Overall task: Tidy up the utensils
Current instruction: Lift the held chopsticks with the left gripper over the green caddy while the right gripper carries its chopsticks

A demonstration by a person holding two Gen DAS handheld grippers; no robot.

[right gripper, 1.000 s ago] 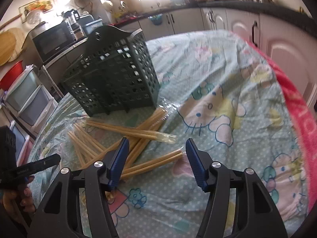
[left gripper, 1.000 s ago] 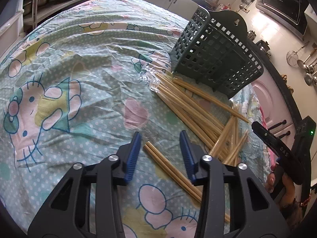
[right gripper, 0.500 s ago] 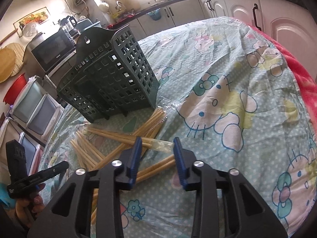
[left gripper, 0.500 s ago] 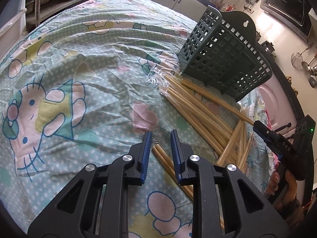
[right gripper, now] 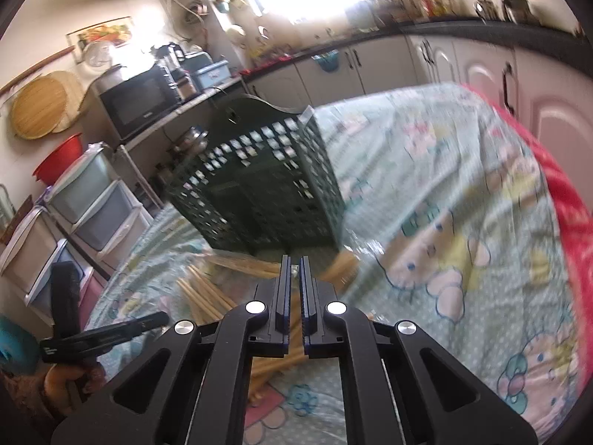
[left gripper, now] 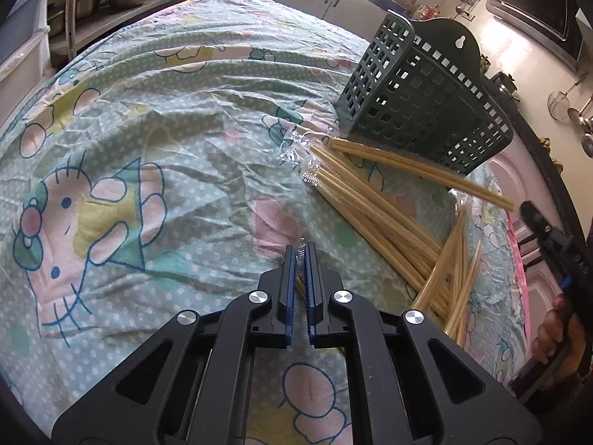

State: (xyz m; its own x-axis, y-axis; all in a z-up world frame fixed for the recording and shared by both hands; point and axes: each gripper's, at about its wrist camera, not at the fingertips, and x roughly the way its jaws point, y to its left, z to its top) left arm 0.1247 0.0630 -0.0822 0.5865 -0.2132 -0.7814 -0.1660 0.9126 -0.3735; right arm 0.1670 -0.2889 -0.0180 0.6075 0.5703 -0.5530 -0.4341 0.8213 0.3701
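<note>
A dark green lattice utensil basket (left gripper: pixel 422 100) stands on the cartoon-print cloth; it also shows in the right wrist view (right gripper: pixel 259 189). Several plastic-wrapped bamboo chopstick pairs (left gripper: pixel 374 204) lie scattered in front of it, also seen blurred in the right wrist view (right gripper: pixel 207 289). My left gripper (left gripper: pixel 300 256) is shut on a wrapped chopstick pair (left gripper: pixel 301 284), whose plastic end shows between the pads. My right gripper (right gripper: pixel 292 263) is shut on another wrapped chopstick pair (right gripper: pixel 294 341) that runs under the jaws.
The other hand-held gripper appears at the right edge of the left wrist view (left gripper: pixel 556 244) and at the lower left of the right wrist view (right gripper: pixel 100 337). Storage drawers (right gripper: pixel 85 215) and kitchen cabinets (right gripper: pixel 481 70) surround the table.
Both grippers went from wide open around a chopstick pair to fully shut on it. The right wrist view has risen and is motion-blurred.
</note>
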